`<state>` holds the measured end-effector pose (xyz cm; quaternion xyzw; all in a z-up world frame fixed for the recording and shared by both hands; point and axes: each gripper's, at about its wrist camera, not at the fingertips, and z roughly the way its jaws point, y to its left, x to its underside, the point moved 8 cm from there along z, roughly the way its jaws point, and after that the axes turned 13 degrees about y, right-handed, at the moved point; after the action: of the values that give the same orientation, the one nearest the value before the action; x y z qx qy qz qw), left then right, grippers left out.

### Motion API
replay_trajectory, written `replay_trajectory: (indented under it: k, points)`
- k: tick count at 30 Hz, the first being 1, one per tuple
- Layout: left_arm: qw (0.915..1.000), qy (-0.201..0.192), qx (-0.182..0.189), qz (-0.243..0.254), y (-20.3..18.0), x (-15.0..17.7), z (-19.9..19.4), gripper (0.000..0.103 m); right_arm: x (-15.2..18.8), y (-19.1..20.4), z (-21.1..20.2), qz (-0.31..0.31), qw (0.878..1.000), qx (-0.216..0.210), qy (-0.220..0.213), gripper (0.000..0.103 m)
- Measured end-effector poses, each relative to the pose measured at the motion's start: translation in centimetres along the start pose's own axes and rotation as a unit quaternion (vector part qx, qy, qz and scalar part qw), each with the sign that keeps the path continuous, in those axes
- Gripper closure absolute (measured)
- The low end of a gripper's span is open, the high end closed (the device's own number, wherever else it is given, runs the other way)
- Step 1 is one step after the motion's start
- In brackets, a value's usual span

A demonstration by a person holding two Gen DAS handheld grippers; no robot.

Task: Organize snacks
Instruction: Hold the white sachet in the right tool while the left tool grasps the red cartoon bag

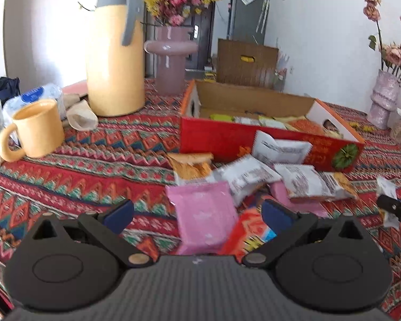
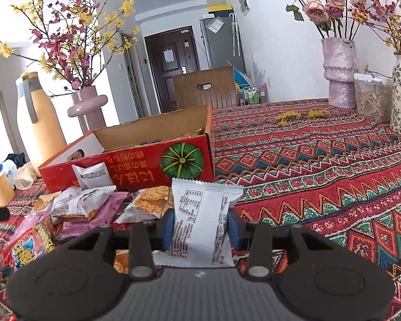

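1 white packet (image 2: 203, 219) between right hand-held gripper (image 2: 200, 230) fingers

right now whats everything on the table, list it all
snack box: 1, red, mid-table, open, packets inside
white packet: 1, clamped in right tool
loose packets: several, white, pink, orange, piled before box
pink packet: 1, between left tool's fingers, untouched
thermos: 1, yellow, left
mug: 1, yellow, near thermos
vases: 3 with flowers, pink and floral
seed jar: 1, clear, right
tablecloth: 1, red patterned
left tool: open
right tool: shut
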<state>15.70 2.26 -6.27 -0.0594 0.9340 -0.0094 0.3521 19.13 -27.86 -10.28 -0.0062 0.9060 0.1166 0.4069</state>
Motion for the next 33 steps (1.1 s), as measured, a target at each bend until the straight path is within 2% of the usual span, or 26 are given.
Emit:
replay_trajectory:
  k: [8,12,18,24,28,33]
  points:
    - [0.9992,0.032,0.017,0.012,-4.1,0.8,-0.2,0.0,0.0,-0.1,-0.6,0.002,1.0,-0.016,-0.013,0.063]
    - [0.9981,0.06,0.013,0.003,-5.9,1.3,-0.4,0.0,0.0,-0.1,-0.9,0.003,0.999,-0.024,-0.021,0.063]
    - [0.9966,0.08,0.0,0.02,-8.6,2.3,-0.5,0.0,0.0,-0.1,-1.9,0.006,0.998,-0.04,-0.045,0.063]
    - [0.9937,0.112,-0.012,0.005,-10.1,3.1,0.6,0.0,1.2,-0.5,-3.2,0.014,0.996,-0.068,-0.049,0.063]
    - [0.9902,0.138,-0.023,-0.003,-10.7,4.0,1.8,0.0,2.2,-1.2,-4.1,0.019,0.996,-0.074,-0.049,0.063]
    - [0.9879,0.152,-0.032,-0.008,-10.9,4.4,2.8,0.0,2.9,-2.2,-5.0,0.029,0.996,-0.072,-0.053,0.063]
